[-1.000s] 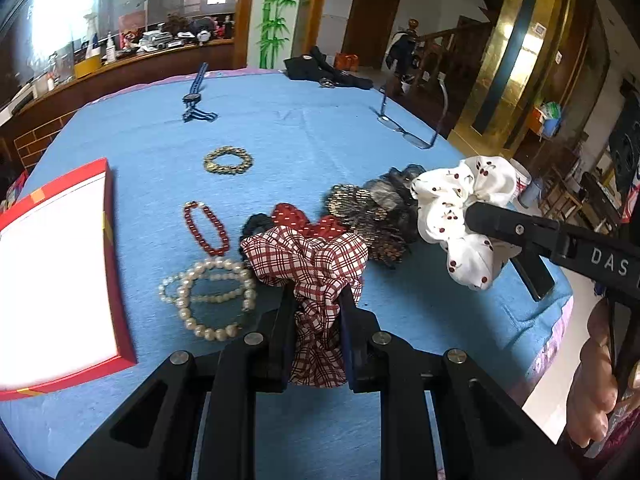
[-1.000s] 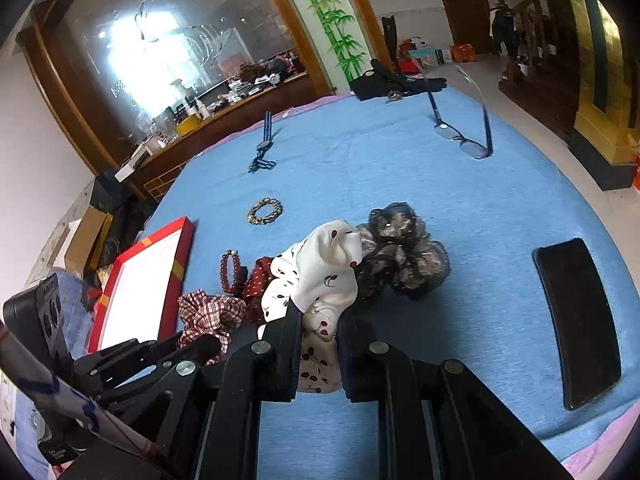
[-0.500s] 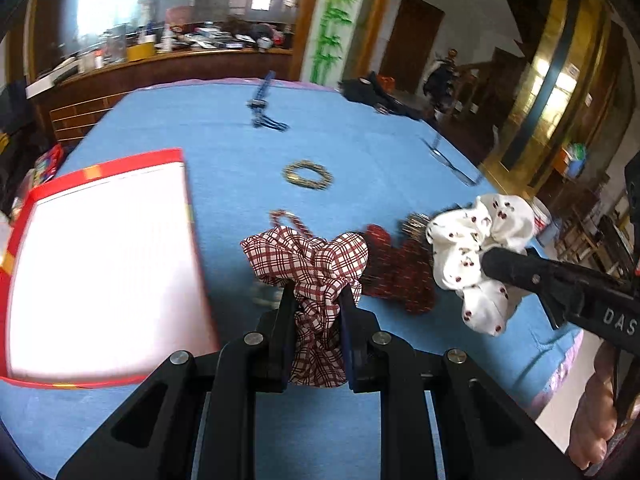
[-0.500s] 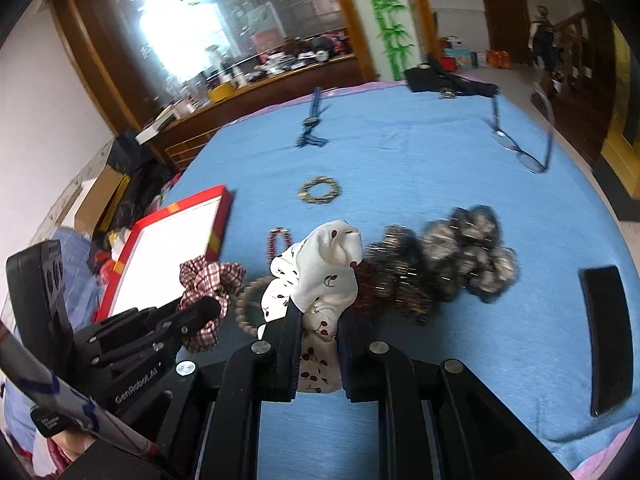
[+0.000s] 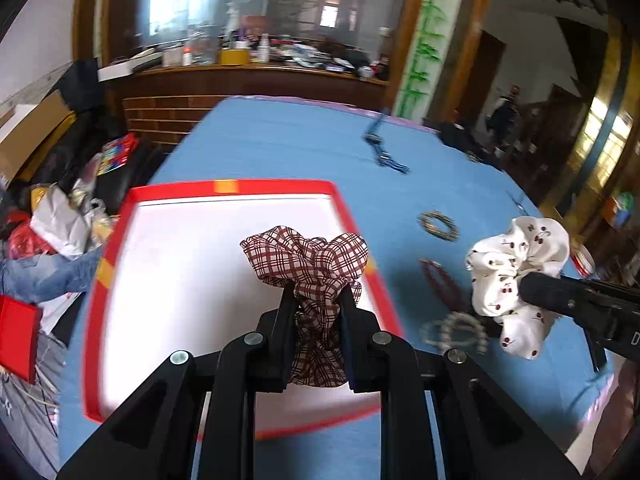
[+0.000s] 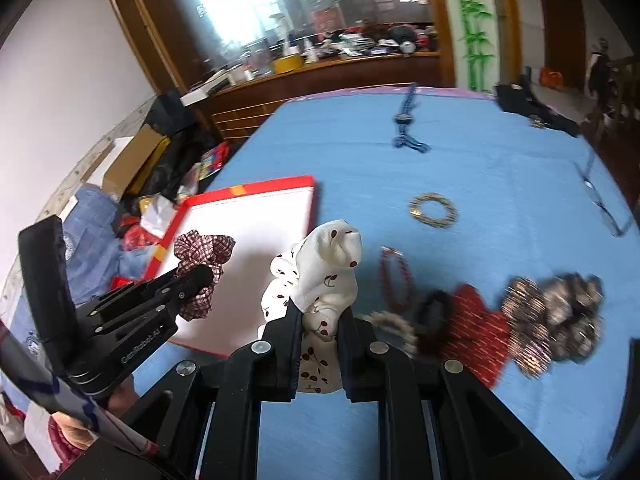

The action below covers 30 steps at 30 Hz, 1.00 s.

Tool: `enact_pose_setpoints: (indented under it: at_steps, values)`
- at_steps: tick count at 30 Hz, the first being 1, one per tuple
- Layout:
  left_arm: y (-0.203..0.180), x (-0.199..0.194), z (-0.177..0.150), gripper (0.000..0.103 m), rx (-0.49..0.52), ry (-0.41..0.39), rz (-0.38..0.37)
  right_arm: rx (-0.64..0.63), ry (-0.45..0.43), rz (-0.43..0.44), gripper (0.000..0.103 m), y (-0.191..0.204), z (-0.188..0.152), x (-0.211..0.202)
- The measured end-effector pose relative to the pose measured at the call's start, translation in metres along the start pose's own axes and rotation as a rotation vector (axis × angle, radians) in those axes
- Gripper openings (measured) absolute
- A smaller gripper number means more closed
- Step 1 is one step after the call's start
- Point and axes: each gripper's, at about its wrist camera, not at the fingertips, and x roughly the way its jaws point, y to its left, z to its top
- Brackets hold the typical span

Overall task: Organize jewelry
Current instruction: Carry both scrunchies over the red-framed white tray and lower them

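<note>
My left gripper (image 5: 316, 300) is shut on a red plaid scrunchie (image 5: 308, 258) and holds it above the white inside of a red-rimmed box (image 5: 168, 280). It also shows in the right wrist view (image 6: 202, 250). My right gripper (image 6: 320, 312) is shut on a white cherry-print scrunchie (image 6: 320, 268), held above the blue cloth right of the box (image 6: 248, 232). That scrunchie shows at the right in the left wrist view (image 5: 516, 264).
On the blue tablecloth (image 6: 500, 168) lie a gold bead bracelet (image 6: 433, 208), a red bead bracelet (image 6: 396, 276), a pearl bracelet (image 5: 454, 332), dark and red scrunchies (image 6: 520, 328), a blue tie (image 6: 406, 124) and glasses (image 6: 604, 208). Clutter lies beyond the table's left edge.
Both grippers have swung left with their scrunchies. The plaid scrunchie is now over the red-rimmed box instead of over the bracelets. The grips are unchanged.
</note>
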Motion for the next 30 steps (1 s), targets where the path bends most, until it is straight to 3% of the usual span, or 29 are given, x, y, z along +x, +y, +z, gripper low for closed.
enact_pose_setpoints:
  at_steps: [12, 22, 30]
  values:
    - [0.09, 0.043, 0.045, 0.019, -0.092, 0.048, 0.126, -0.026, 0.069, 0.018, 0.017, 0.049, 0.061, 0.08]
    - [0.114, 0.087, 0.061, 0.019, -0.12, 0.112, 0.146, -0.029, 0.137, 0.031, 0.017, 0.079, 0.093, 0.163]
    - [0.12, 0.107, 0.066, 0.019, -0.111, 0.129, 0.166, -0.024, 0.176, 0.042, 0.018, 0.084, 0.099, 0.197]
